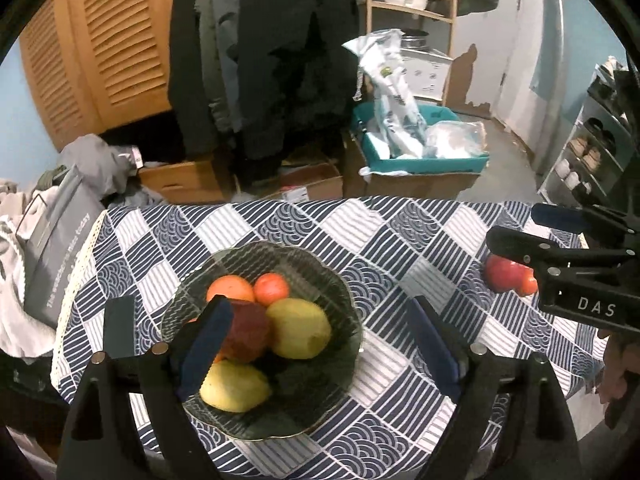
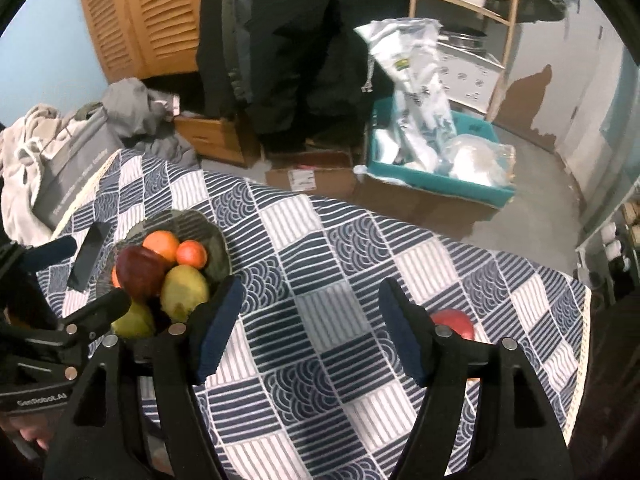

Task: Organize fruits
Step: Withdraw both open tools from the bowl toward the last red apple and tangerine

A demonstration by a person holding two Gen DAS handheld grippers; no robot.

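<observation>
- Left: five or so fruits are already gathered in the glass bowl (image 1: 340,292) on the bench (image 1: 400,240).
- Left tongs (image 1: 320,344) are held open, empty, above the bowl.
- Right tongs (image 2: 310,324) are held open, empty.
- Far right: a red apple (image 2: 454,320) is left outside, still to be moved.

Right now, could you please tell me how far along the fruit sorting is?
Mostly done, it seems: the glass bowl already holds two oranges, a dark red apple and two yellow-green fruits. Nothing is in hand: the left gripper above the bowl and the right gripper above the tablecloth are both open and empty. Left to do: the red fruit lying on the cloth away from the bowl.
</observation>
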